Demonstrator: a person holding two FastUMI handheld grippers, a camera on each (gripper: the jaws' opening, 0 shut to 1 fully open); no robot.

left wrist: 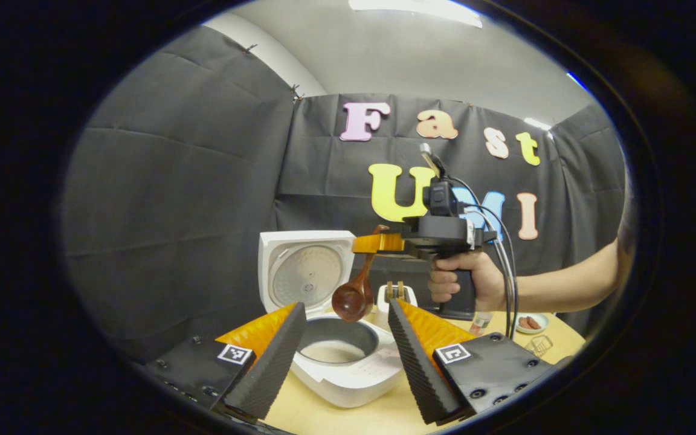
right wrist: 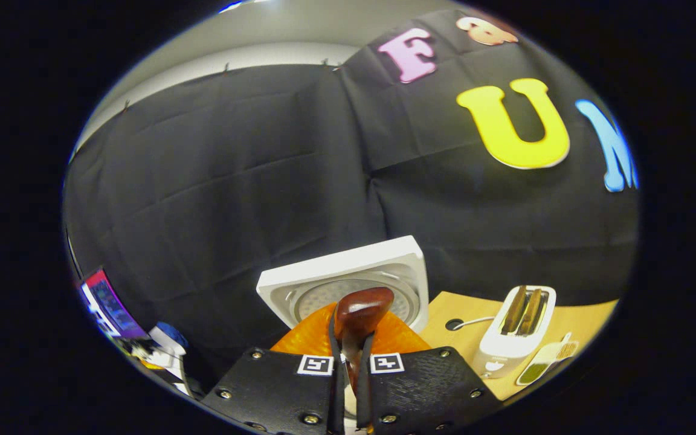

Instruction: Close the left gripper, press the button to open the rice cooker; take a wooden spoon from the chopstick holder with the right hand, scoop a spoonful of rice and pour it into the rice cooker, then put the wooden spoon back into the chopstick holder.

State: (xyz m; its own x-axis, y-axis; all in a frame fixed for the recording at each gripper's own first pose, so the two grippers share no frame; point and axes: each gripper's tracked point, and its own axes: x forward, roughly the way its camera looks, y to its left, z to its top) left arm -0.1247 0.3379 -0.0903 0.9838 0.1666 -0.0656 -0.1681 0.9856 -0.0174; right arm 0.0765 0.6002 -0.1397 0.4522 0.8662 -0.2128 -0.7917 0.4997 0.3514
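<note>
Left hand-held gripper held with jaws spread wide, right hand-held gripper held level by a hand, bare forearm extended, jaws clamped on a spoon handle

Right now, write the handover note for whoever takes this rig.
Left gripper: open, empty, hovering in front of the rice cooker.
Right gripper: shut on the wooden spoon, whose bowl hangs tipped above the inner pot.
Rice cooker lid stands open; pale rice lies in the pot.
Done: lid opened, spoon taken.
Cannot tell whether the spoon has finished pouring.
Left: finish the pour if needed, then put the spoon back into the chopstick holder behind the cooker.
</note>
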